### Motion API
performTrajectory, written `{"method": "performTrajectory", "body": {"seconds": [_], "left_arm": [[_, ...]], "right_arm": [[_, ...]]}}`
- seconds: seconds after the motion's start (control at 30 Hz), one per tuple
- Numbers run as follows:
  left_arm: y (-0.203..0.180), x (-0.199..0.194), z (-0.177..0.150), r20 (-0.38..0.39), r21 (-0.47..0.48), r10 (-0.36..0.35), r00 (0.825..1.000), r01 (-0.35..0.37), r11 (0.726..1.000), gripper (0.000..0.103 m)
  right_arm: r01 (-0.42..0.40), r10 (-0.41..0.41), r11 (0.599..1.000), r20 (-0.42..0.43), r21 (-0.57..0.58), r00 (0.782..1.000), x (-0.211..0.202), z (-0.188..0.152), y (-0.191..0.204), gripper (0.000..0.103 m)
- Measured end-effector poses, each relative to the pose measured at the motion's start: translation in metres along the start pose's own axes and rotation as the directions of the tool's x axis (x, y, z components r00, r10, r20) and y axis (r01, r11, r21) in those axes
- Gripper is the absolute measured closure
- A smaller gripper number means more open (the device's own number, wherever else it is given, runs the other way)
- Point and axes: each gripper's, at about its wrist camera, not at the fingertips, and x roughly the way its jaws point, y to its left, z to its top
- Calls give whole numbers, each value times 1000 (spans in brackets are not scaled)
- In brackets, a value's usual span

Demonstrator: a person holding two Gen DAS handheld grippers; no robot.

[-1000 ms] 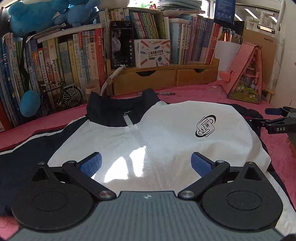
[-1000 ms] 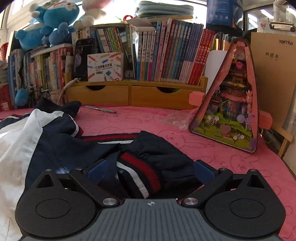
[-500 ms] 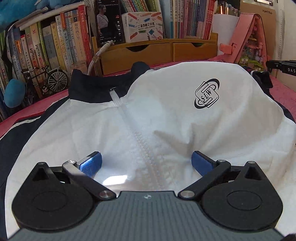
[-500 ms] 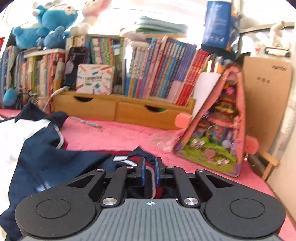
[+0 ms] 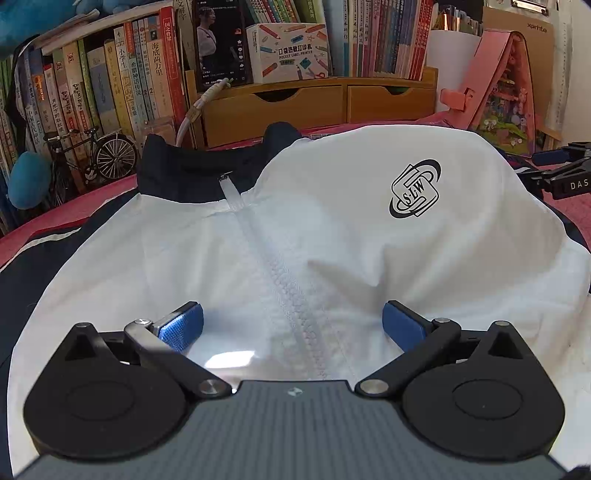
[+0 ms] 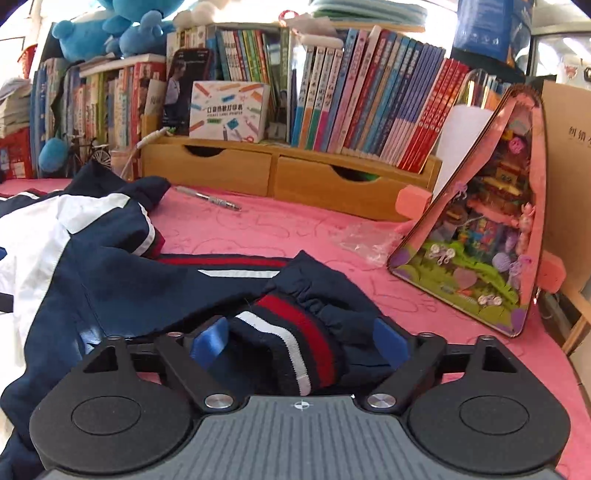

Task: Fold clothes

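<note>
Your right claw (image 6: 301, 341) is opening around the striped sleeve cuff (image 6: 291, 339); left claw (image 5: 291, 326) gapes over the jacket (image 5: 332, 236). Regrip cuff squarely.

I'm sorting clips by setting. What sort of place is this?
Probably a child's study desk at home: rows of schoolbooks, blue plush toys above them, and a pink tablecloth bearing the jacket.

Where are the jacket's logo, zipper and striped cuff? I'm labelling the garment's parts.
logo (image 5: 415, 189): left wrist view, middle of emblem.
zipper (image 5: 284, 280): left wrist view, mid-length teeth.
striped cuff (image 6: 295, 343): right wrist view, red band.
</note>
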Motion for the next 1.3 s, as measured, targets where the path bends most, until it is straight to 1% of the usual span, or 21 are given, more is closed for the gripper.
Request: {"method": "performTrajectory", "body": {"seconds": [0.03,0.07,0.17,0.27,0.33,0.43,0.5,0.57,0.67,0.7,0.77,0.8,0.87,0.9,0.93,1.0,1.03,1.17,1.2,1.27,1.3], "left_arm": [[0,0,0,0,0,0,1000,0,1000,0],[0,0,0,0,-1,0,1000,0,1000,0],[0,0,0,0,-2,-1,1000,1,1000,0],[1,1,1,-1,-4,-2,1000,2,1000,0],[1,1,1,-1,-5,-2,1000,2,1000,0],[1,1,1,-1,-6,-3,1000,3,1000,0],[1,1,1,-1,-7,-4,1000,4,1000,0],[1,1,1,-1,-8,-4,1000,4,1000,0],[2,1,0,-1,-8,-5,1000,5,1000,0],[2,1,0,-1,-8,-5,1000,5,1000,0],[2,1,0,-2,-9,-6,1000,6,1000,0],[2,1,0,-1,-9,-6,1000,6,1000,0],[2,1,0,-1,-9,-6,1000,6,1000,0],[3,1,0,-1,-8,-6,1000,6,1000,0],[3,1,0,-1,-8,-6,1000,6,1000,0],[3,1,0,-1,-8,-6,1000,6,1000,0],[3,1,0,-1,-8,-6,1000,6,1000,0],[6,-4,0,-1,-5,5,1000,-5,1000,0],[8,-8,2,2,4,11,1000,-11,1000,0],[20,-22,11,59,33,34,998,-36,999,0],[26,-28,15,85,46,46,995,-50,998,0]], "right_arm": [[26,-27,999,10,33,1000,-1,1,-4,14],[52,-53,996,18,66,998,-1,2,-7,39],[127,-135,978,39,166,990,-3,5,-18,82],[207,-244,943,118,262,963,-34,11,-42,86],[284,-350,909,189,306,917,-67,17,-66,86],[401,-499,846,253,352,829,-109,24,-97,87],[472,-575,802,258,367,776,-126,27,-117,87],[523,-632,757,236,393,738,-135,25,-138,87],[617,-727,665,178,421,663,-131,15,-161,91],[634,-742,644,147,427,655,-122,10,-168,91],[643,-733,633,66,431,678,-98,-1,-185,91],[634,-715,639,32,434,699,-87,-8,-191,91],[530,-608,709,23,465,794,-76,-22,-190,90],[439,-518,761,39,477,854,-71,-28,-180,88],[372,-442,803,48,467,896,-67,-31,-167,83],[261,-300,879,37,400,953,-58,-32,-133,55],[218,-243,911,31,349,970,-52,-31,-112,34],[40,-48,990,63,137,997,-23,7,-33,24],[-9,1,993,68,114,998,-14,21,-19,20],[-127,123,989,58,79,991,15,50,14,2],[-158,157,986,33,57,987,29,61,27,1]]}}
